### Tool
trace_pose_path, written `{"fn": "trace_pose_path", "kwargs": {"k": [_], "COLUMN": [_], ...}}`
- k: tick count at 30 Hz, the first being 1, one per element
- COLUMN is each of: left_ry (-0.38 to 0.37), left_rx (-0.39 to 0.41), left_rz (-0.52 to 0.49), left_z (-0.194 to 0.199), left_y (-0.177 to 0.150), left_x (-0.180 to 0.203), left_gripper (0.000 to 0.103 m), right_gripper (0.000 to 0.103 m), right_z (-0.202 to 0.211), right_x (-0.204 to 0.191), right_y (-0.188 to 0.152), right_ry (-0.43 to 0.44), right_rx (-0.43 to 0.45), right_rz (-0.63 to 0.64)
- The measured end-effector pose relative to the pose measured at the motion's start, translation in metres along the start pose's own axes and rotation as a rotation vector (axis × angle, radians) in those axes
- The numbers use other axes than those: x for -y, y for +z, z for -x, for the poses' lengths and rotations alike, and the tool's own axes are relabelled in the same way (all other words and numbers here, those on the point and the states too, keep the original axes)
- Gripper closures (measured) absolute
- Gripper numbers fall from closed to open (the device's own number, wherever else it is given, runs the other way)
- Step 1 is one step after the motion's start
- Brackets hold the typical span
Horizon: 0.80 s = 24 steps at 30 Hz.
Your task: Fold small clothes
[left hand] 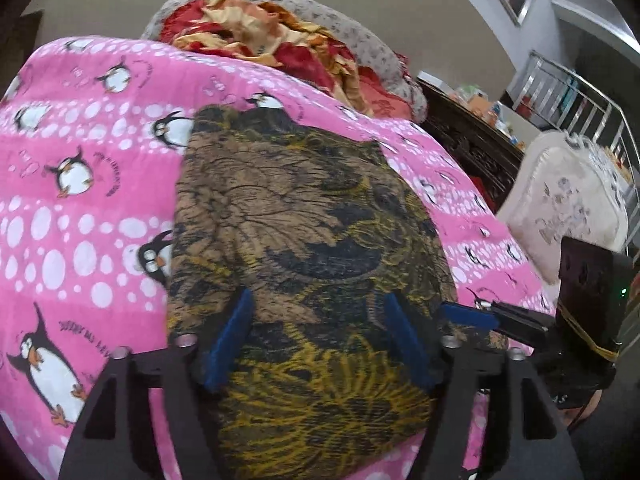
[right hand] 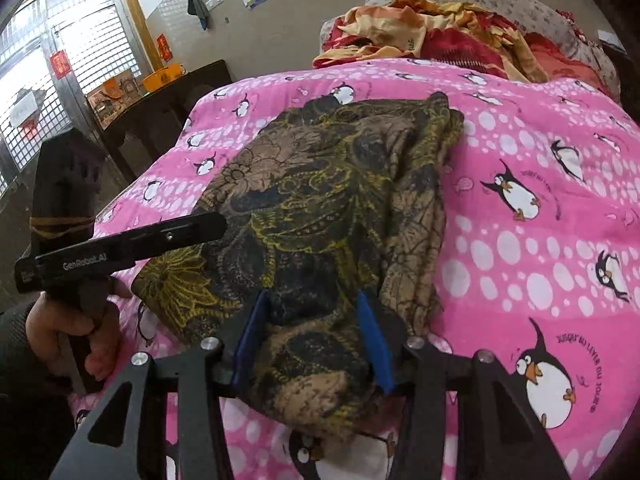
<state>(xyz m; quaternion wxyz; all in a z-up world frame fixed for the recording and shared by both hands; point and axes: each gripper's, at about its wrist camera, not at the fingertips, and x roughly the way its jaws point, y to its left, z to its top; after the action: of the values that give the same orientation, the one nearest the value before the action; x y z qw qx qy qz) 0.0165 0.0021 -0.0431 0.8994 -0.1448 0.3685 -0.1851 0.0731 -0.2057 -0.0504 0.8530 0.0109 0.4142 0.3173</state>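
A brown, black and yellow patterned garment (left hand: 304,248) lies folded lengthwise on a pink penguin-print bedsheet (left hand: 80,184). My left gripper (left hand: 320,312) is open, its blue-padded fingers resting over the garment's near end. In the right wrist view the same garment (right hand: 320,208) lies on the sheet (right hand: 540,200). My right gripper (right hand: 312,308) is open, its fingers straddling the garment's near corner. The left gripper (right hand: 216,222) reaches in from the left there, beside the cloth edge. The right gripper's blue tip (left hand: 468,316) shows at the garment's right edge in the left wrist view.
A heap of red, orange and floral bedding (left hand: 280,36) lies at the far end of the bed, also in the right wrist view (right hand: 460,28). A dark wooden table (right hand: 160,104) stands to the left of the bed, a white cushioned chair (left hand: 568,200) to the right.
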Motion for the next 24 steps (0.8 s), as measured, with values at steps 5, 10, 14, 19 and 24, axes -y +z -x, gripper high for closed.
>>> {"fn": "trace_pose_path", "kwargs": {"k": [5, 10, 14, 19, 24], "left_ry": [0.018, -0.081, -0.012, 0.257, 0.325], "left_rx": [-0.015, 0.044, -0.023, -0.158, -0.211], "left_rz": [-0.034, 0.096, 0.075, 0.098, 0.11], "left_z": [-0.001, 0.003, 0.002, 0.024, 0.037], "left_y": [-0.001, 0.0, 0.008, 0.015, 0.008], "left_x": [0.003, -0.014, -0.002, 0.027, 0.049], "left_gripper": [0.036, 0.027, 0.026, 0.026, 0.026], "right_gripper": [0.016, 0.006, 0.005, 0.015, 0.015], "right_z": [-0.005, -0.009, -0.006, 0.023, 0.076], "right_x": [-0.026, -0.036, -0.028, -0.026, -0.01], "right_y": [-0.003, -0.002, 0.001, 0.005, -0.011], "right_ry": [-0.039, -0.04, 0.021, -0.088, -0.321], "right_rx": [-0.03, -0.049, -0.052, -0.089, -0.081], "right_rz": [0.115, 0.162, 0.109, 0.049, -0.07]}}
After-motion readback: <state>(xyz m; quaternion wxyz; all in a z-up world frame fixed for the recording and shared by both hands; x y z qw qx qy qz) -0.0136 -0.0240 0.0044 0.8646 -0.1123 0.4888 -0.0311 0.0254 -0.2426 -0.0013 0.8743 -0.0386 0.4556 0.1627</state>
